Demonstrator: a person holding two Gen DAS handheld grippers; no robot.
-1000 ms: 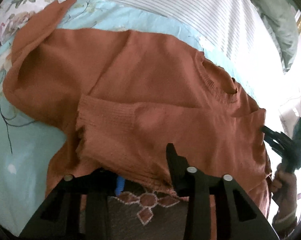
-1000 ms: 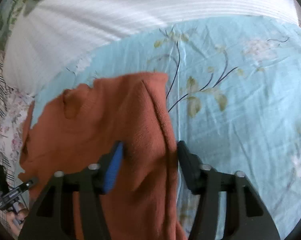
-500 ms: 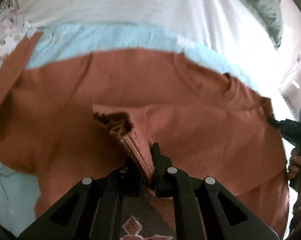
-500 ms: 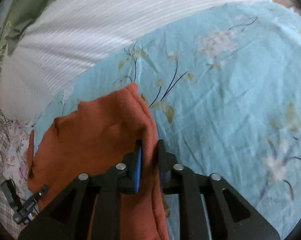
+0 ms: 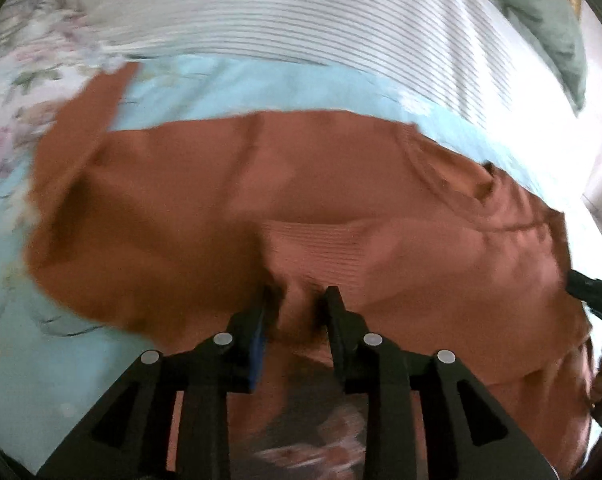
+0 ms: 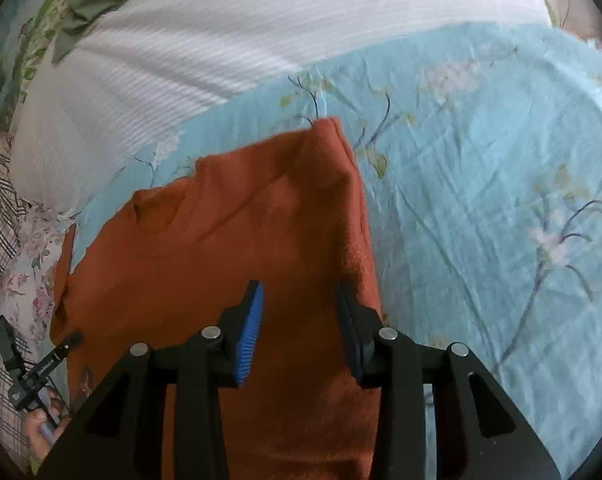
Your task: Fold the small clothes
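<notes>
Sweater [image 5: 229,184] lies crosswise under both; left hand-held gripper [image 5: 297,304] just opening around its cuff, right hand-held gripper [image 6: 301,308] just opening over the folded edge

The sweater [image 6: 229,248] lies on the bedsheet [image 6: 481,200]; a striped pillow [image 6: 261,28] sits behind, seemingly touching.

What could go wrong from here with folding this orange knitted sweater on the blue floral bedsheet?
1. The left gripper has just been opening with the ribbed cuff bunched between its fingers; the folded sleeve may land crumpled or slide back.
2. The right gripper has also just been opening, pads clear of the orange knitted sweater; its folded side edge could spring open.
3. Knit could snag on either pad when pulling away.
</notes>
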